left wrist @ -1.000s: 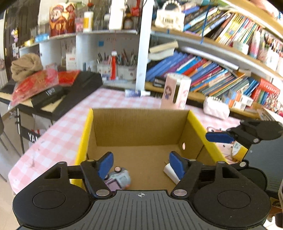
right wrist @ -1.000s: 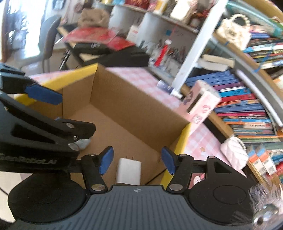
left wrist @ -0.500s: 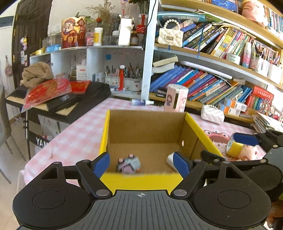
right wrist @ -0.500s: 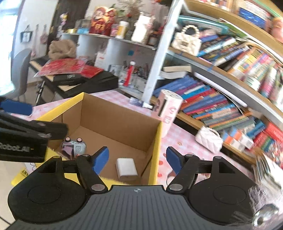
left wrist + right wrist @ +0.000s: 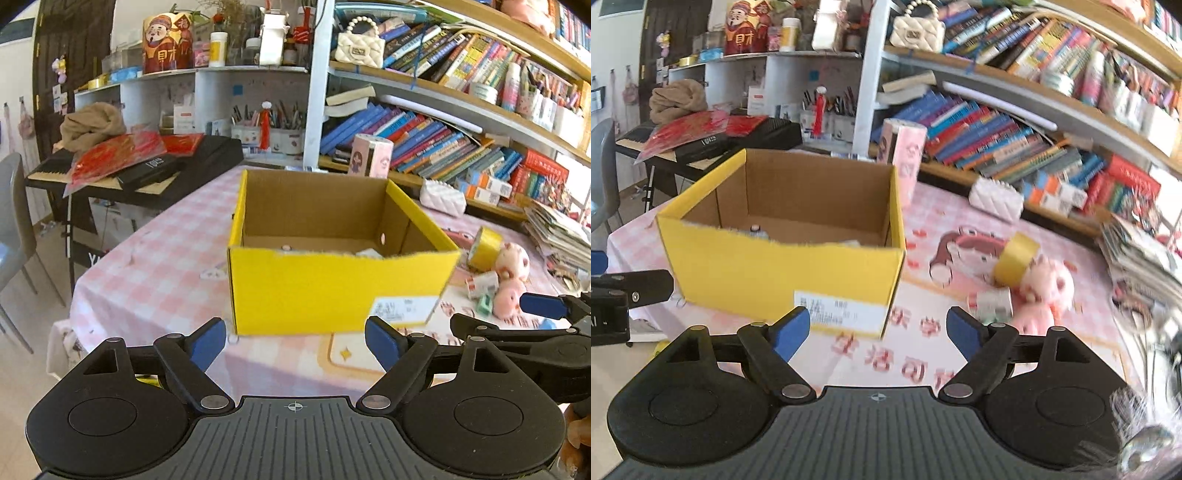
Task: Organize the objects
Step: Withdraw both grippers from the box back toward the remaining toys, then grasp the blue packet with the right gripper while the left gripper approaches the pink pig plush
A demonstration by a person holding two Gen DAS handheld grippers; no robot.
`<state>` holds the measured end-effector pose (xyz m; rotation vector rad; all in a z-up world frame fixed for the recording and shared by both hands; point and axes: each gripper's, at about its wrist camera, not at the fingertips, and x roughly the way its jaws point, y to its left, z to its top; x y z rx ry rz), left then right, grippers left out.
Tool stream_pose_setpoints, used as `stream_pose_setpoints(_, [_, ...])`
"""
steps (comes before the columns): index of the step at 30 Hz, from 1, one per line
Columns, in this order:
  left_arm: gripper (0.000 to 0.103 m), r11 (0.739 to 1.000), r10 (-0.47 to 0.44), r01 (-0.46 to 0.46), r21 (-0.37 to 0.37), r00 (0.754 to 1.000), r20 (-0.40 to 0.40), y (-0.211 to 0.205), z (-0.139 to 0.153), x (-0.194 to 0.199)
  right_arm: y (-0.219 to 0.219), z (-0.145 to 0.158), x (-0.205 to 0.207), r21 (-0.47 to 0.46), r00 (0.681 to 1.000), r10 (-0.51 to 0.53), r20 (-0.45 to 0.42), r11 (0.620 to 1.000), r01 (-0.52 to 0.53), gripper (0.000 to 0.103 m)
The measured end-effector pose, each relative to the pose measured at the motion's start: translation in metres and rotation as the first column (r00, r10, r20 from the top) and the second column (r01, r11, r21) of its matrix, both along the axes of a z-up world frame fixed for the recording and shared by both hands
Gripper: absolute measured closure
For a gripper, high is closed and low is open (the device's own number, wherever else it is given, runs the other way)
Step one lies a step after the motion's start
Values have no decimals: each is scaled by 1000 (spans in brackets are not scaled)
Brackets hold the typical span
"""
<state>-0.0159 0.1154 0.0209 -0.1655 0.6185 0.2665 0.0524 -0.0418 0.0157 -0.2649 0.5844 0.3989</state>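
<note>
A yellow cardboard box (image 5: 332, 288) stands on the pink checked table; it also shows in the right wrist view (image 5: 783, 266). Only the tops of a small toy (image 5: 755, 229) and a white charger (image 5: 367, 253) show over its front wall. My left gripper (image 5: 295, 341) is open and empty, in front of the box and back from the table edge. My right gripper (image 5: 877, 332) is open and empty, in front of the box's right corner. To the right of the box lie a yellow tape roll (image 5: 1015, 256), a pink plush pig (image 5: 1051, 282) and a small white roll (image 5: 991, 301).
A pink tissue box (image 5: 905, 147) stands behind the box. A white quilted pouch (image 5: 995, 199) lies near the bookshelf. A stack of magazines (image 5: 1141, 251) sits at the far right. A keyboard with red packets (image 5: 140, 162) is at the left, a grey chair (image 5: 14, 221) beside it.
Both grippers have pulled back and out of the box, from over its inside to in front of its front wall. The toy and charger stay in the box.
</note>
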Motion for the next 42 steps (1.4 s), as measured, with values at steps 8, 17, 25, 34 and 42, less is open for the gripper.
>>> stream_pose_setpoints(8, [18,998,-52,52,41,999,-15,-19,-2,-20,-21,-4,-28,25,998,-58,-27,998,59,17])
stream_pose_setpoints(17, [18,991,-128,130,26,991,-46,-39,-11,-30,-42,-12,-57,7,993,-102,-54,995,102,16])
stream_pose_setpoints(25, [18,975,-220,221,17,974,-60,-62,-16,-18,-71,-17,-60,-5,978,-192,-81,981,193,16])
stream_pose_setpoints(34, [18,944,-328,330,24,942,-69,-98,-17,8,-111,-20,-53,-1,942,-320,-103,947,321,14])
stream_pose_setpoints(42, [18,923,-379,382,46,923,-71,-131,-15,41,-146,-20,-27,13,915,-385,-119,921,389,14])
